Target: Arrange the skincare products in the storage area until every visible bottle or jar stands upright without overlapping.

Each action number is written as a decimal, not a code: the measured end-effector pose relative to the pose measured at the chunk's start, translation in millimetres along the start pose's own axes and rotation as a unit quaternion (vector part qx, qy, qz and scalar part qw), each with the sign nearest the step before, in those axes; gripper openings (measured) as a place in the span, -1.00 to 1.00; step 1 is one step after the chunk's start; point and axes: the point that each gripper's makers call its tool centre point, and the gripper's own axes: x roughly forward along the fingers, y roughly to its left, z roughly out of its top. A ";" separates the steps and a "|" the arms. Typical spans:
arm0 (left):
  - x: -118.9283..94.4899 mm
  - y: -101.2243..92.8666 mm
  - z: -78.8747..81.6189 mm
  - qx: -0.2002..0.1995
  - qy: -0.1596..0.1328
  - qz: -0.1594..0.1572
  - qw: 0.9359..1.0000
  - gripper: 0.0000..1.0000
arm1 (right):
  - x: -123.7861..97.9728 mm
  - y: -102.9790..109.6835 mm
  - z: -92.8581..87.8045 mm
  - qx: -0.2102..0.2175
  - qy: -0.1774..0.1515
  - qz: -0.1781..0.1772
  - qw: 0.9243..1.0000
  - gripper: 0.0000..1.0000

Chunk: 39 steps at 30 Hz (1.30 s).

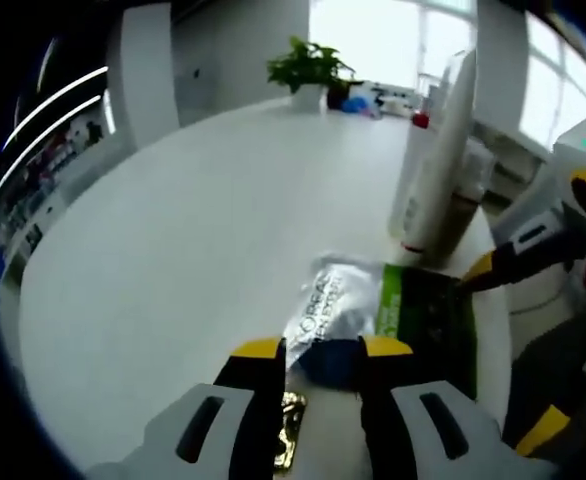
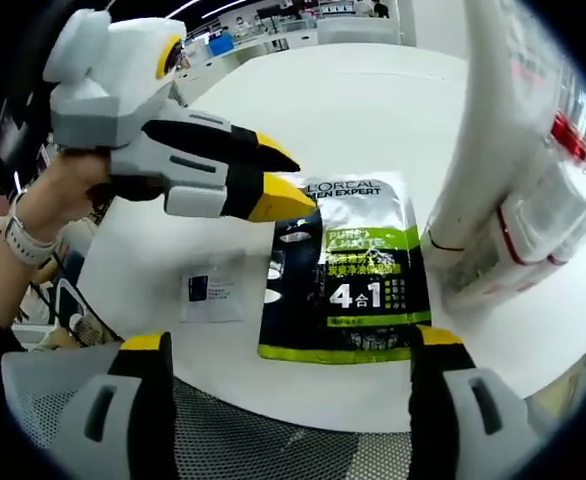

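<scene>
A silver and green L'Oréal refill pouch [image 2: 348,265] lies flat on the white table [image 2: 373,90]. My right gripper [image 2: 291,340] is open, its jaws wide apart on either side of the pouch's green bottom end. My left gripper [image 2: 283,180] comes in from the left, jaws partly apart at the pouch's silver top corner. In the left gripper view the pouch [image 1: 373,305] runs away from my left gripper [image 1: 322,347], its silver end between the jaws. There, one fingertip [image 1: 483,268] of the right gripper sits at the green end. Tall white bottles [image 1: 438,160] stand upright just behind the pouch.
A small white sachet [image 2: 213,290] lies on the table left of the pouch. The white bottles [image 2: 503,180], wrapped in clear film, crowd the right side. A potted plant [image 1: 308,65] stands at the far edge. A mesh chair [image 2: 273,440] is below the near edge.
</scene>
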 end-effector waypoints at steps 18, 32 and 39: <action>-37.3 -7.4 -10.1 -0.026 -0.015 0.033 0.999 -0.41 | -0.6 2.6 -5.8 -0.003 0.004 0.011 1.000 0.94; -72.7 -19.7 -17.6 -0.047 -0.028 0.058 0.997 -0.30 | -12.0 -3.0 -3.6 -0.010 -0.021 0.005 1.000 0.95; -93.0 -23.4 -23.6 -0.065 -0.035 0.071 0.995 -0.23 | -31.6 1.9 6.6 -0.020 -0.047 0.011 0.999 0.95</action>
